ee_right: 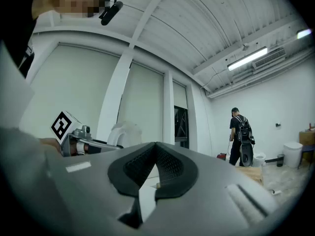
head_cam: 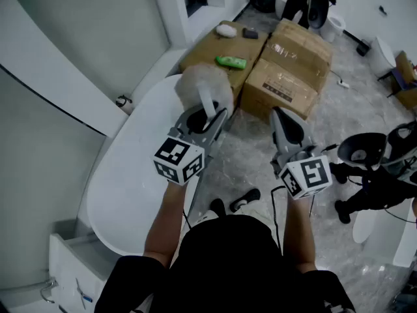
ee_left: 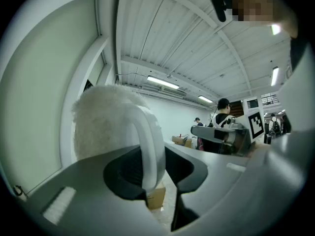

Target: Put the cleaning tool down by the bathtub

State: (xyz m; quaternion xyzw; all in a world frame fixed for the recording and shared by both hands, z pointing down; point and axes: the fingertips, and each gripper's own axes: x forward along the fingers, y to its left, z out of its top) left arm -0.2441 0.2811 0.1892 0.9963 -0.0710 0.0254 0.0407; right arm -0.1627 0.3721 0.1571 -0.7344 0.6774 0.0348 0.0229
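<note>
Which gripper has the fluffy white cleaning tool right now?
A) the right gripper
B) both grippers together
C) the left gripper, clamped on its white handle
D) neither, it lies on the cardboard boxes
C: in the left gripper view the left gripper is clamped on the white handle of the fluffy white cleaning tool, while the right gripper is shut with nothing between its jaws.
</note>
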